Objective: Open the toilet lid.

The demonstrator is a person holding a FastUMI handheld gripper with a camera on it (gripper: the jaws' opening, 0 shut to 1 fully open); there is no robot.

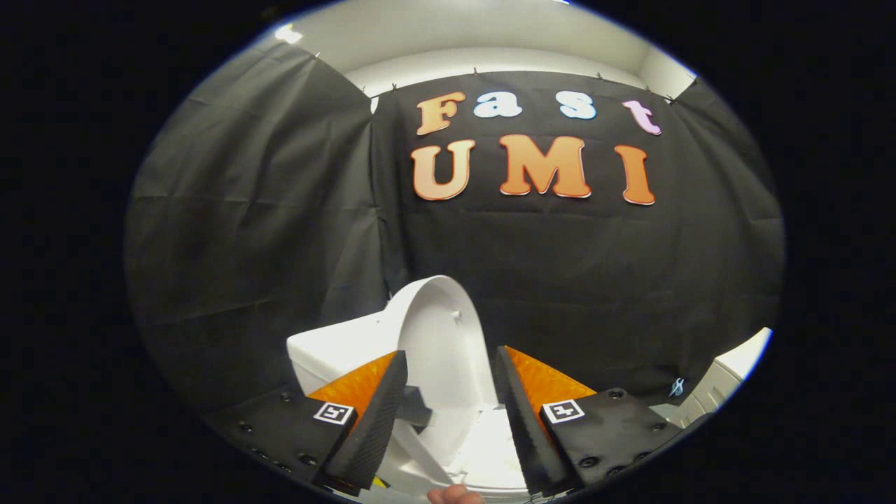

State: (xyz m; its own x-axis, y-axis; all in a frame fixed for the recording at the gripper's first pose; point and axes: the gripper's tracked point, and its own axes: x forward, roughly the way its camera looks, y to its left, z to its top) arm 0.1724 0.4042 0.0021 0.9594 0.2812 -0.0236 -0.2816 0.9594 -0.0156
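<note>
The toilet lid (441,329) stands raised, close to upright, just ahead of the hand-held gripper (451,392) and framed in the gap between its two fingers, its pale underside facing the camera. Its long axis runs up and down, from the hinge low down near the fingertips to its rounded top edge, which rises above them against the black booth wall (245,210). To the left of the lid and behind it sits the white tank (329,350), and the bowl and seat (490,455) lie below, between and under the fingers. The fingers are spread apart and grip nothing; neither one presses on the lid. A fingertip of a person's hand (453,495) shows at the near edge, below the bowl. Judged from how the lid stands, the opening looks essentially done, and any further move would be a push away, toward the tank.
</note>
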